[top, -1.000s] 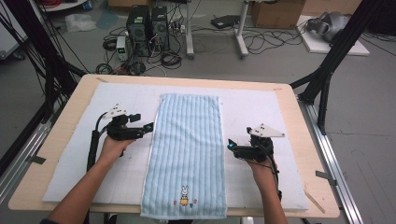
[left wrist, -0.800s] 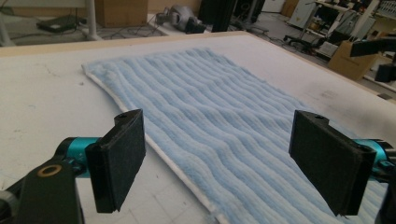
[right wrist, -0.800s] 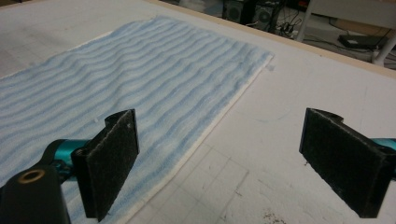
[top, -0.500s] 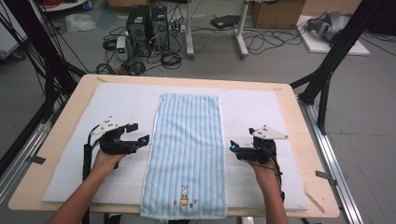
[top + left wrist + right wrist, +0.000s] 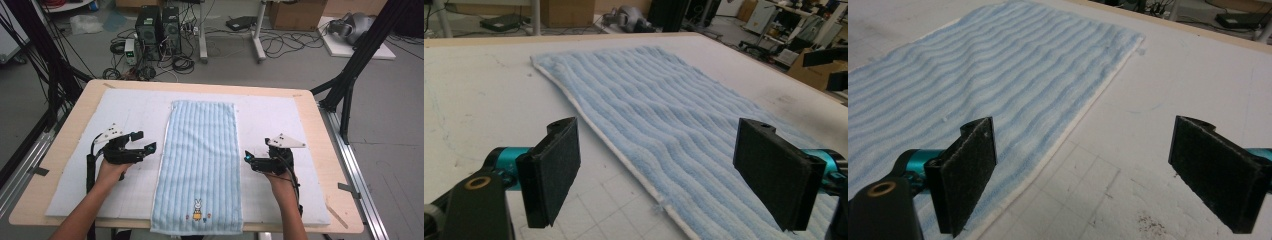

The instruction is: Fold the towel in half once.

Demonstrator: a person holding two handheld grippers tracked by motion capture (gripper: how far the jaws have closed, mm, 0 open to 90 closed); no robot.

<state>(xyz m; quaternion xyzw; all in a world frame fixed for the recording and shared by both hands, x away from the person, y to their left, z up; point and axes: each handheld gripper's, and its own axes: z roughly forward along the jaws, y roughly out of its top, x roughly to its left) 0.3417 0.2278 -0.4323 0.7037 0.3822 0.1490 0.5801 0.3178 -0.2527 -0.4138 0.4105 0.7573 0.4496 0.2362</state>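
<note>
Towel (image 5: 200, 165): soft, light, limp; lies flat on the surface (image 5: 310, 125).
Hold: long edges at 9 and 3 o'clock.
Left claw (image 5: 148, 142): wide open, empty.
Right claw (image 5: 248, 161): wide open, empty.

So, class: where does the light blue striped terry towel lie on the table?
In the high view, the light blue striped terry towel lies flat lengthwise down the middle of the white mat, between the open left gripper and right gripper.

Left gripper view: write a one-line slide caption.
Open left tool straddles the long edge of a blue striped towel on a white mat.
</note>
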